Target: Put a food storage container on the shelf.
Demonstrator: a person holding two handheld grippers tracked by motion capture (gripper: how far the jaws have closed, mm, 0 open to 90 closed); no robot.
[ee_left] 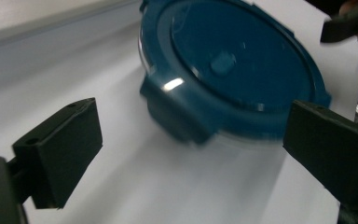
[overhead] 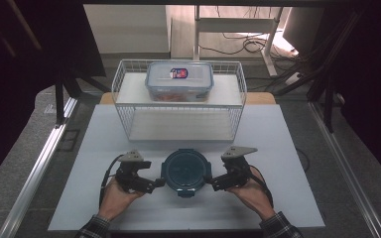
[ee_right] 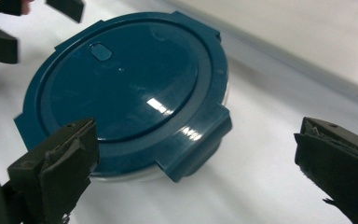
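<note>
High view takes in a wire basket [overhead: 129, 106] carrying a rectangular lidded box [overhead: 179, 81]. Left gripper [ee_left: 191, 144] and right gripper [ee_right: 196, 168], jaws wide apart, flank the round blue-lidded container [overhead: 184, 171], nothing gripped; it sits just ahead between them on the tabletop [overhead: 287, 163].

A lab recording station.
A white table [overhead: 278, 198] framed by metal rails [overhead: 34, 168] and black curtains [overhead: 10, 59], loose cables [overhead: 248, 47] on the floor behind, and a desk frame [overhead: 238, 25] beyond.

Dark teal round container [overhead: 185, 171], black tongs [overhead: 158, 184], white table [overhead: 287, 198], and seemingly plaid sleeves [overhead: 94, 229].
</note>
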